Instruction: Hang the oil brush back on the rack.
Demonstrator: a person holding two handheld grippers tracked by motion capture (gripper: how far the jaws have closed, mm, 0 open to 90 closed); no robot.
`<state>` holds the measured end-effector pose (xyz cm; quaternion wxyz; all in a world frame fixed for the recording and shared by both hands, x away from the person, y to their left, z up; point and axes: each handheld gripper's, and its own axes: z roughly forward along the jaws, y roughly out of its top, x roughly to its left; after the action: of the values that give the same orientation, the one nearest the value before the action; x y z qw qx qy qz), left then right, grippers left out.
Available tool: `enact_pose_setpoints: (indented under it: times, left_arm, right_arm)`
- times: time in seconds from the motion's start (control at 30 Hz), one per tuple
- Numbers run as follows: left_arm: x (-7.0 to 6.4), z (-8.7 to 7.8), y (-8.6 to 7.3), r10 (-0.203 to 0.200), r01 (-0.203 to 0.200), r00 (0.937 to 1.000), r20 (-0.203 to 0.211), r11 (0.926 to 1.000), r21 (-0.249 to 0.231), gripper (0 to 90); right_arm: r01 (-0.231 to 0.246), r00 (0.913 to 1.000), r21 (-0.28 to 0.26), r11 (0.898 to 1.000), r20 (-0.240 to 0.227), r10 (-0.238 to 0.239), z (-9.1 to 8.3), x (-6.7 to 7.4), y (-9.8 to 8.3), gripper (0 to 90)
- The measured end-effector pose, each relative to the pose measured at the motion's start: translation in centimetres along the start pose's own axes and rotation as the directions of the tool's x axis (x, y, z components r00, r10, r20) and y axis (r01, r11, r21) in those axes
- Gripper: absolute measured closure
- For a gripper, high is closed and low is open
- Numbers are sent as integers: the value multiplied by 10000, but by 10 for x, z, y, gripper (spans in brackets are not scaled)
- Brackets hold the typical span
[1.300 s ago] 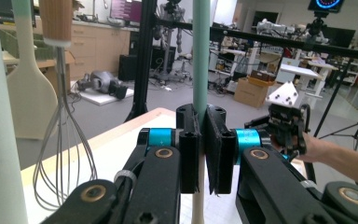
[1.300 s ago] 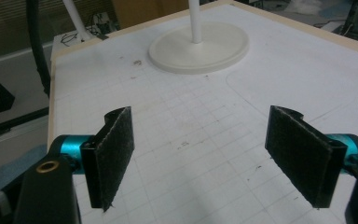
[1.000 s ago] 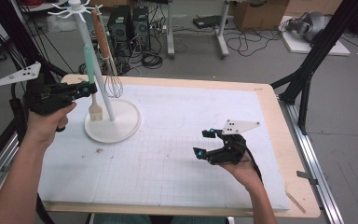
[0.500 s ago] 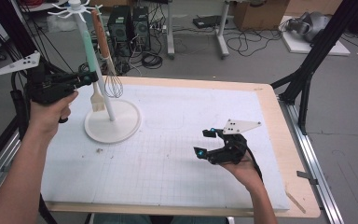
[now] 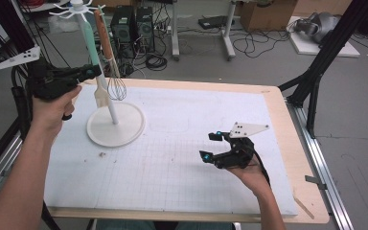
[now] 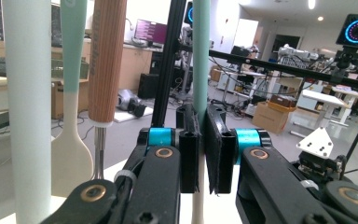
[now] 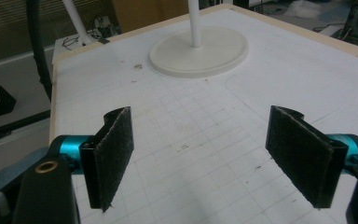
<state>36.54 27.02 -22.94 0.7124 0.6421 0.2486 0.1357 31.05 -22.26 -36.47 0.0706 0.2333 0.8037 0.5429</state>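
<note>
The left tongs (image 6: 200, 154) are clamping a mint handle (image 6: 201, 56) hanging by the stand (image 5: 115, 125). The right tongs (image 7: 212, 158) are resting apart over the surface (image 5: 182, 158).

stand (image 5: 115, 125) on mat (image 5: 182, 158), far left; utensils (image 5: 106, 72) hang beside its pole; mat on table (image 5: 287, 120)

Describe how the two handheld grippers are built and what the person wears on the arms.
Both the left gripper and right gripper are black, with cyan collars behind dark fuzzy pads, brass pivot rivets, and a white triangular plate on top. Black cables trail off. Forearms are bare, no sleeves.
</note>
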Motion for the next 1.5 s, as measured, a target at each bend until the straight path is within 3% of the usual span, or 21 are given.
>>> enact_pose_setpoints:
  times: [1.23, 1.5]
  left_arm:
    - [17, 5, -3, -457, 437, 9958, -795, 9987, -273, 840]
    - [18, 4, -2, -291, 271, 9947, -990, 9994, -215, 822]
  right_arm:
    - [51, 9999, -60, 10000, -158, -52, 0, 0, 1, 222]
    - [41, 9999, -75, 10000, -156, -42, 0, 1, 1, 223]
